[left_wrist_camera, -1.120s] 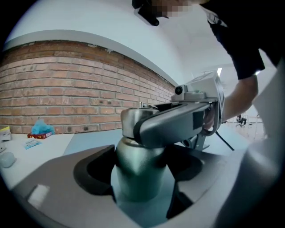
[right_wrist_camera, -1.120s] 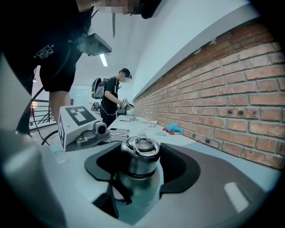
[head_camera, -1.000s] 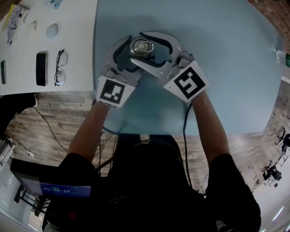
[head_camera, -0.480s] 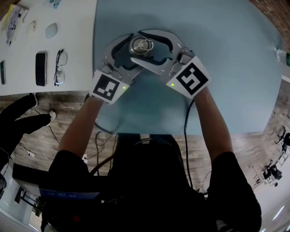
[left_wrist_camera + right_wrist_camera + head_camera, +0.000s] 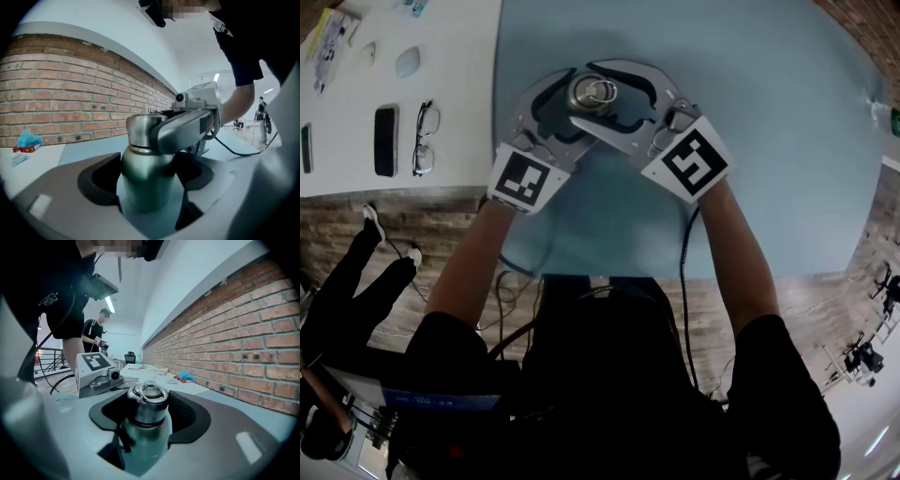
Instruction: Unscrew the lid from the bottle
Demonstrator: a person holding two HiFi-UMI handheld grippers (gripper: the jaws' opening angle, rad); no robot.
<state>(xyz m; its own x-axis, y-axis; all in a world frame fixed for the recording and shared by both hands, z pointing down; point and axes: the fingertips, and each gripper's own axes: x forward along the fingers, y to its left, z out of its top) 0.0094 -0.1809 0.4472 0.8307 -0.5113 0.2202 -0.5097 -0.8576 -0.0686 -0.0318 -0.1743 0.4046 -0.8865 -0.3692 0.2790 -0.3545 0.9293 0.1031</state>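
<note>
Left tongs (image 5: 150,164) pinch the body of the upright brushed-steel bottle (image 5: 140,448); right tongs (image 5: 143,414) pinch its ring-topped steel screw lid (image 5: 593,94) just above. From overhead they reach in from seven and four o'clock over the pale blue round table (image 5: 759,141).

No word, brand or number could be read. Black-and-white square code patterns were borne by the marker cube (image 5: 522,178) of the left tool (image 5: 149,180) and by the marker cube (image 5: 686,161) of the right tool (image 5: 147,423), both just beside the bottle (image 5: 594,95). A faint mark was seen low on the bottle, well below its lid (image 5: 147,397), too small to be read. A white emblem on a black shirt (image 5: 47,299) behind the bottle and a lit line on a screen (image 5: 441,401) far from it could not be deciphered.
</note>
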